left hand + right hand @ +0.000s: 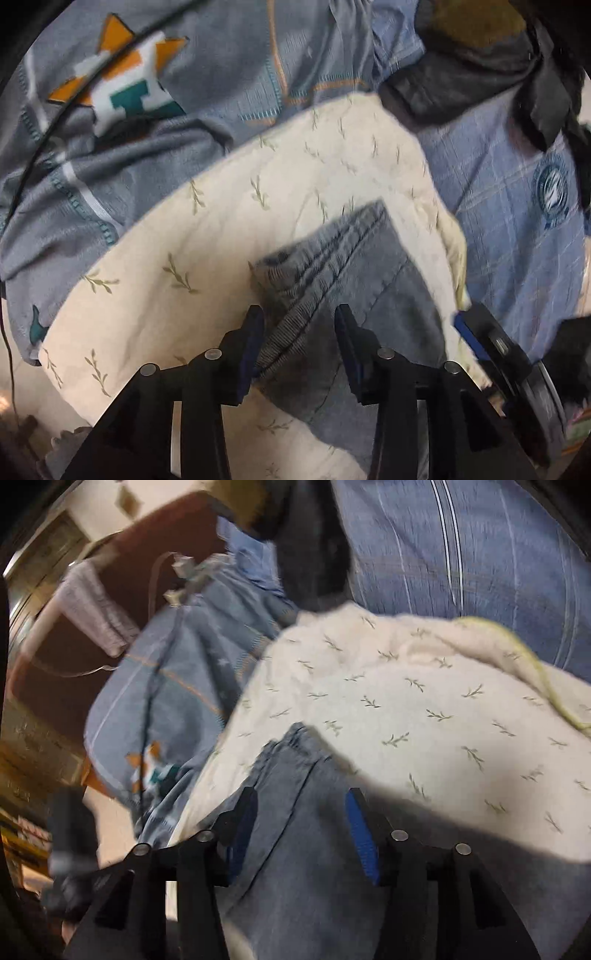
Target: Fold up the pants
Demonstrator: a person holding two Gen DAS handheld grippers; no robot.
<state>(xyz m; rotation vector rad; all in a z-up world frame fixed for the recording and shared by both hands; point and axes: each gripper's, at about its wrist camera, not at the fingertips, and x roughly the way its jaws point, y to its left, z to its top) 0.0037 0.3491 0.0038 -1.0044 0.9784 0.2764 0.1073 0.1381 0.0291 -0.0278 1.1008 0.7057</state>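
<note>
- Left wrist view: we see the left claw with its jaws apart, straddling the ribbed waistband of the grey pants; the fabric sits between the pads, but neither pad visibly presses it.
- The pants lie on a cream leaf-print blanket spread over a bed, presumably as a soft flat surface for folding.
- We judge the claw sits at the waistband because that firm edge is the natural place to pick up for a fold.
- Right wrist view: the right claw is likewise apart over the pants, nothing clamped.
- Only the left view shows the waistband stitching, a star-patterned grey quilt and the other claw at its right edge.
- Only the right view shows a brown headboard and a white cable.
</note>
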